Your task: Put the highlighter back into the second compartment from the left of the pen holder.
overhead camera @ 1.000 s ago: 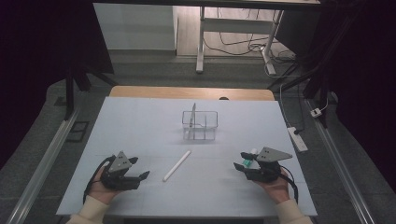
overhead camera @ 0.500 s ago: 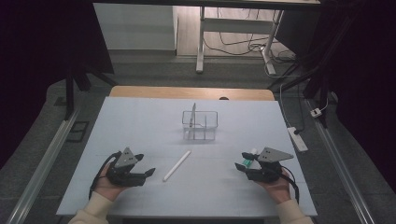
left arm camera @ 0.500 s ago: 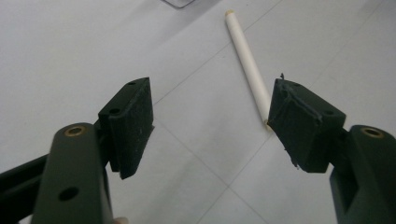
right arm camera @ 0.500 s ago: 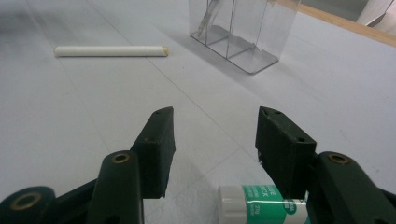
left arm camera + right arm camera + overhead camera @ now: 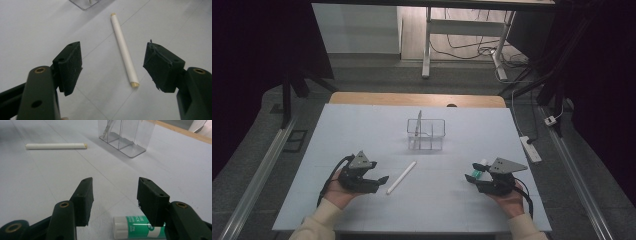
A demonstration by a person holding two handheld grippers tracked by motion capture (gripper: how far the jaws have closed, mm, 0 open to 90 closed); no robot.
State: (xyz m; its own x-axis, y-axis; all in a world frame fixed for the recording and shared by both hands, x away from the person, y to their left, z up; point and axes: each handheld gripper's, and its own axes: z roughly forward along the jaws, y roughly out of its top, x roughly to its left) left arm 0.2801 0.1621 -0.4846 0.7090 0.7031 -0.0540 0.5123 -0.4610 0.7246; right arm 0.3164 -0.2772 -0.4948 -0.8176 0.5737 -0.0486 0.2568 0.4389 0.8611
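Note:
A white stick (image 5: 401,177) lies slantwise on the pale table, near the front middle. My left gripper (image 5: 379,181) hovers just left of it, jaws open; in the left gripper view the white stick (image 5: 124,48) lies on the table between and ahead of the spread pads, untouched. My right gripper (image 5: 472,176) rests at the front right, open and empty. A green-and-white glue stick (image 5: 135,230) lies on the table under its right jaw, not between the pads. A clear divided organizer (image 5: 426,134) stands at the table's middle with a thin item upright in it.
The table sheet (image 5: 362,125) ends in a wooden strip (image 5: 417,99) at the back. A power strip (image 5: 531,148) lies off the right edge on the floor. Desk legs and cables stand beyond the far edge.
My left gripper has moved right and a little up, closing in on the white stick. The right gripper, the glue stick and the organizer have stayed put.

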